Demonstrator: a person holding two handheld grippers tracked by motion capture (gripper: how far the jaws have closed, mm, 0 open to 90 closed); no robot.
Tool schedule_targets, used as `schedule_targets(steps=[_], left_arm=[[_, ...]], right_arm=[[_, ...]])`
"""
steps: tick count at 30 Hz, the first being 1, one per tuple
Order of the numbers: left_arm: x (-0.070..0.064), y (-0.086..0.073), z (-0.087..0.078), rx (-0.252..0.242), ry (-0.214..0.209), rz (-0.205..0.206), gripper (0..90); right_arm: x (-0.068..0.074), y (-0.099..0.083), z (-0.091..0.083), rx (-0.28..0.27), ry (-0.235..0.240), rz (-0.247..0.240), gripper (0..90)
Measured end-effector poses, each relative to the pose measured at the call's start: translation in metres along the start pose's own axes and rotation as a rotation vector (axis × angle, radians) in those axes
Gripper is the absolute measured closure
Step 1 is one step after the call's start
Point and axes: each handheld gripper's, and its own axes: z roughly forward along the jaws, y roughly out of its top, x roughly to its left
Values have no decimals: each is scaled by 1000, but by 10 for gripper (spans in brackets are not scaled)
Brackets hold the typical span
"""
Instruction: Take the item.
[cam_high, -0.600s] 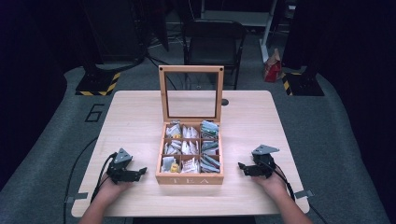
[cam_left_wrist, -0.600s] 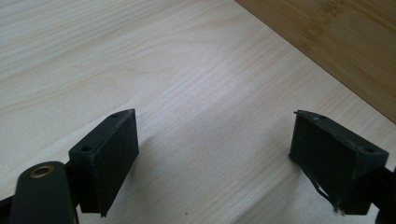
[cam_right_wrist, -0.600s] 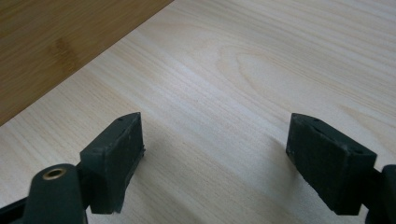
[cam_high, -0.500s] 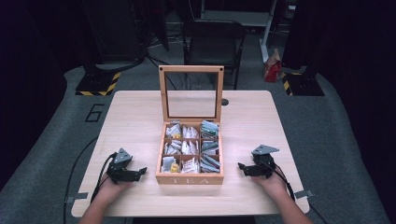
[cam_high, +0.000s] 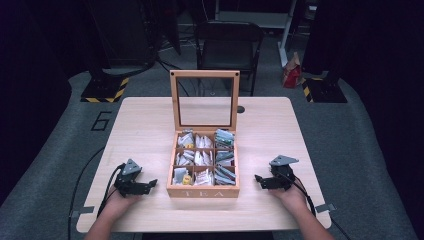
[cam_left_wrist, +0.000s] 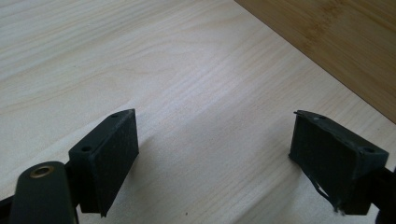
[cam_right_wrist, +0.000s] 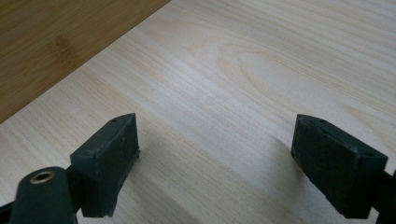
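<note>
Pale wood-grain table (cam_high: 140, 125) stands on a grey floor in a dark room; it bears one box and both grippers.

Near edge, left: the left gripper (cam_high: 150, 184) rests on the tabletop in the person's left hand (cam_high: 120, 202), its tips pointing right toward the box, just beside it but apart. In the left gripper view (cam_left_wrist: 215, 154) the jaws stand spread wide with bare table between them, and the box's side wall crosses the far right corner.

Near edge, right: the right gripper (cam_high: 258, 179) rests on the tabletop in the right hand (cam_high: 290, 196), its tips pointing left toward the box, apart from it. In the right gripper view (cam_right_wrist: 215, 154) the jaws are likewise spread wide and hold nothing.

Centre: the open wooden tea box lettered TEA (cam_high: 202, 192) sits between the grippers. Its nine compartments hold paper tea sachets (cam_high: 200, 157).

Farther: the box's glass-paned hinged lid (cam_high: 204, 74) stands upright at the far side.

Beyond the table: a black folding chair (cam_high: 227, 40).
</note>
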Motion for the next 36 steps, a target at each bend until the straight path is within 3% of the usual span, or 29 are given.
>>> schedule_targets(steps=[9,11,16,17,18,21,23,27,33,35,36], left_arm=[[1,0,0,1,1,9,149],[0,0,0,0,0,1,149],[0,0,0,-1,0,0,149],[0,0,0,0,0,3,149],[0,0,0,0,1,5,149],[0,0,0,0,0,-1,149],[0,0,0,0,0,0,149],[0,0,0,0,1,3,149],[0,0,0,0,0,0,149],[0,0,0,0,-1,-1,149],[0,0,0,0,0,0,149]], right_arm=[[0,0,-2,-16,2,-8,244],[1,1,-3,-6,0,9,320],[7,5,-7,21,2,-34,400],[6,6,-9,25,11,-53,401],[8,8,-11,16,25,-33,405],[9,10,-13,12,34,-34,407],[12,13,-17,-3,59,0,409],[13,16,-21,-21,91,-4,431],[17,21,-26,-37,102,-2,448],[17,25,-29,-39,103,-32,450],[18,26,-30,-38,107,-15,450]])
